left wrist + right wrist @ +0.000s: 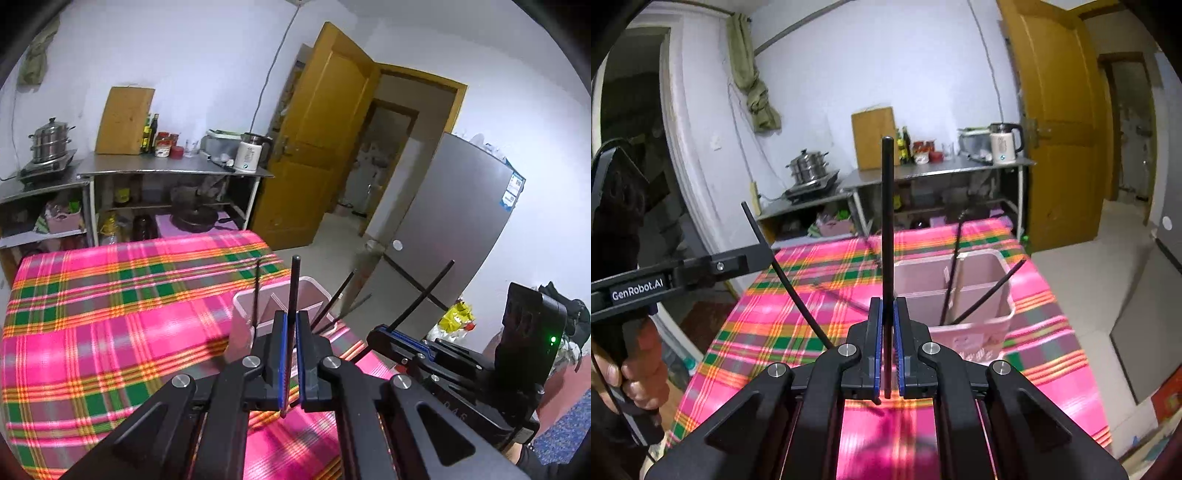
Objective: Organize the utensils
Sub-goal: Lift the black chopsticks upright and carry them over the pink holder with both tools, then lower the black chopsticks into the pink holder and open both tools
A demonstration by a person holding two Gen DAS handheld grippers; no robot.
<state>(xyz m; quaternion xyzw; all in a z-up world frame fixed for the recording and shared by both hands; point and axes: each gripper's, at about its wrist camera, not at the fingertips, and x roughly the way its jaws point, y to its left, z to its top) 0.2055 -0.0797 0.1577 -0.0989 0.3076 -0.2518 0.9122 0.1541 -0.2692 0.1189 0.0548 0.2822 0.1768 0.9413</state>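
Each gripper is shut on one black chopstick. In the left wrist view my left gripper (pixel 292 314) holds a chopstick (pixel 294 284) upright in front of the pink divided holder (pixel 245 321). My right gripper (pixel 384 330) is to its right, holding a slanted chopstick (pixel 424 295). In the right wrist view my right gripper (pixel 886 301) holds a chopstick (pixel 887 221) upright, left of the pink holder (pixel 975 332), which has three chopsticks (pixel 951 273) standing in it. My left gripper (pixel 766 254) is at the left with its chopstick (pixel 790 284).
The holder stands near the right edge of a table with a pink, green and orange plaid cloth (pixel 110 314). Behind are metal shelves (pixel 166 170) with a steamer pot, bottles and kettle. A yellow door (pixel 325 129) and grey fridge (pixel 450 229) are to the right.
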